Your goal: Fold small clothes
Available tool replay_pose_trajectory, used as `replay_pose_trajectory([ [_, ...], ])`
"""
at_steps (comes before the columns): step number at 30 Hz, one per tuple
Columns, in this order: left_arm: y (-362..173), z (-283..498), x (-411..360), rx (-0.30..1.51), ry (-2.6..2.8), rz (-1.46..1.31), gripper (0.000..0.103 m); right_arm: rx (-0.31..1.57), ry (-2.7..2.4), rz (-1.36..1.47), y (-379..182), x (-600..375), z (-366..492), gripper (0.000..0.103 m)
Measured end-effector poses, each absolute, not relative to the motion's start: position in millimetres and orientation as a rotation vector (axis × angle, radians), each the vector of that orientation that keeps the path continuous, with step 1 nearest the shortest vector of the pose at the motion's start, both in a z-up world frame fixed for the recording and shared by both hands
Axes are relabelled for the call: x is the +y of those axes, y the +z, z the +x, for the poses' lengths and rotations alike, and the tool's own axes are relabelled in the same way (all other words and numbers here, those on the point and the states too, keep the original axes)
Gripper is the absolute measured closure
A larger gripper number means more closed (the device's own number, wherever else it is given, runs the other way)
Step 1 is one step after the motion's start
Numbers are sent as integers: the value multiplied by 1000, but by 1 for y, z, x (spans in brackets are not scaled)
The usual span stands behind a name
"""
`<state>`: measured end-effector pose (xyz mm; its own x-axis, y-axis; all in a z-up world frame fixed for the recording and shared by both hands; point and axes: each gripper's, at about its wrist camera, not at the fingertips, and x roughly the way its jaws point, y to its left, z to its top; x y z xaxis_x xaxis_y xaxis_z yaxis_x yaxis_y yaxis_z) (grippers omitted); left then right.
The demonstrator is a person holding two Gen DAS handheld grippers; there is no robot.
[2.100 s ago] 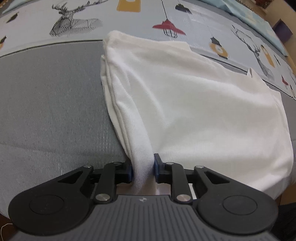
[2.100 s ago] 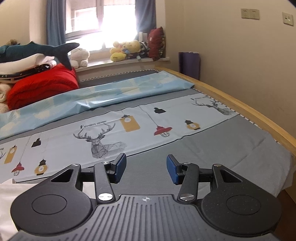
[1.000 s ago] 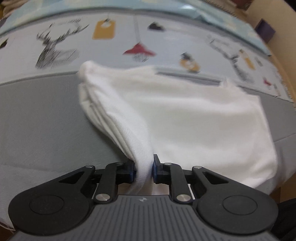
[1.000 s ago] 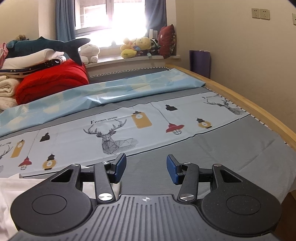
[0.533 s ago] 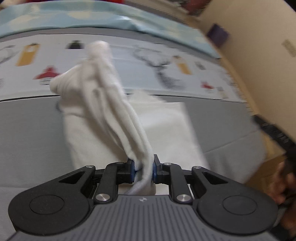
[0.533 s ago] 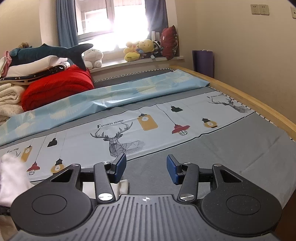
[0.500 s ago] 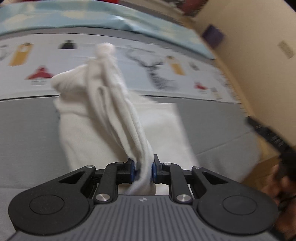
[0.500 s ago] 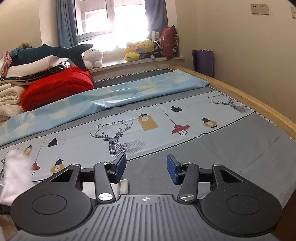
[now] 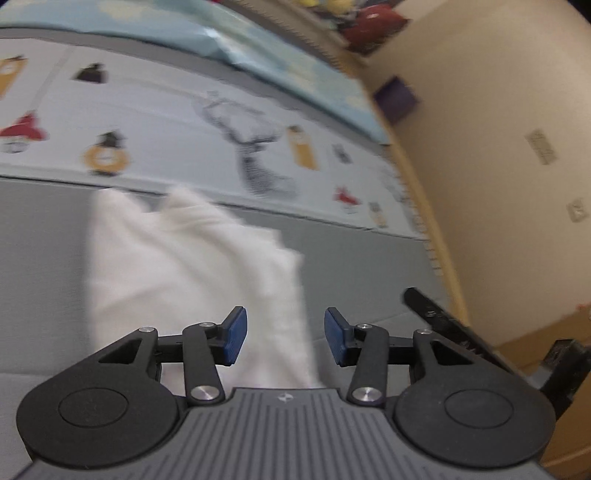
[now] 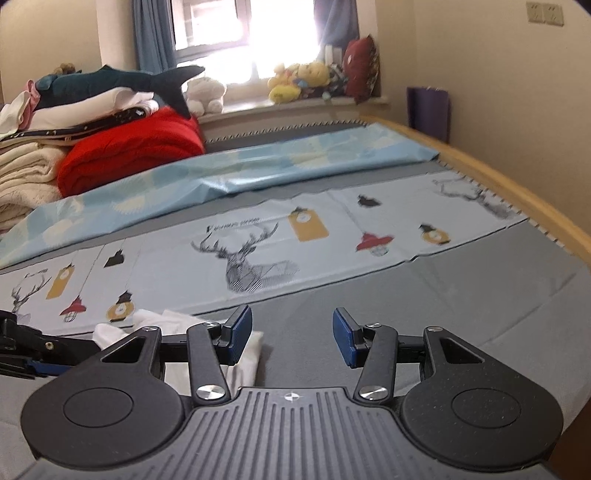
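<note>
The left gripper [image 9: 282,338] was opening, its blue pads clear of the white cloth [image 9: 192,266], which lay folded on the grey sheet [image 9: 37,240] below and between the jaws. The right gripper [image 10: 292,341], just right of the cloth, stood about half open over bare sheet and held nothing.

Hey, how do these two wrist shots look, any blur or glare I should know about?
Left wrist view: motion blur smears the white cloth and the printed sheet, while the left gripper, jaws opening with nothing pinched, stays crisp. Right wrist view: mostly sharp, but the window is blown out with glare, and the fisheye bends the bed frame.
</note>
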<state>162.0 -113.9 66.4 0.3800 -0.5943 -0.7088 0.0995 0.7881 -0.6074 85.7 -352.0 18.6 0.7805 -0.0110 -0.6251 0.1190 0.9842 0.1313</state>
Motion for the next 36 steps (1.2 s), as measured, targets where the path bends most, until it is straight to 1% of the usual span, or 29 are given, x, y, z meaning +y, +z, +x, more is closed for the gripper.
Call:
replay_pose_trajectory([
  [2,60,163,-102,1140,-429,-485,53,738,-19,236,10,-350,94,49],
  [5,53,158,-84,1182,-407,-434,53,884,48,332,-14,-339,111,49],
  [8,51,150,-74,1200,-400,-392,53,1029,47,320,-40,-324,126,49],
  [11,49,145,-67,1211,-398,-375,53,1099,17,263,-56,-312,136,49],
  [21,47,133,-56,1222,-388,-279,53,932,-30,245,-46,-307,161,49],
  [23,48,132,-53,1220,-393,-268,53,936,-32,247,-47,-304,170,50],
  [25,49,131,-50,1216,-391,-249,53,983,-48,278,-57,-304,181,52],
  [26,50,131,-47,1215,-388,-244,53,999,-54,294,-62,-305,186,56],
  [27,50,132,-43,1215,-382,-242,53,1003,-54,298,-64,-305,190,65],
  [28,51,132,-41,1215,-375,-240,53,1004,-49,290,-66,-304,193,71],
  [29,51,132,-37,1214,-367,-238,53,1004,-45,278,-68,-301,196,89],
  [30,51,133,-33,1212,-359,-238,53,998,-38,268,-68,-300,198,98],
  [31,52,134,-30,1212,-352,-242,53,959,-46,257,-63,-300,198,99],
  [32,53,134,-27,1209,-347,-246,53,882,-71,240,-54,-300,195,101],
  [33,54,134,-25,1204,-344,-250,53,751,-88,234,-38,-302,189,101],
  [34,54,134,-23,1203,-343,-255,53,683,-100,229,-30,-302,185,101],
  [35,54,134,-23,1205,-340,-256,53,689,-116,219,-32,-303,186,101],
  [36,55,133,-24,1204,-340,-252,53,749,-126,223,-40,-304,190,101],
])
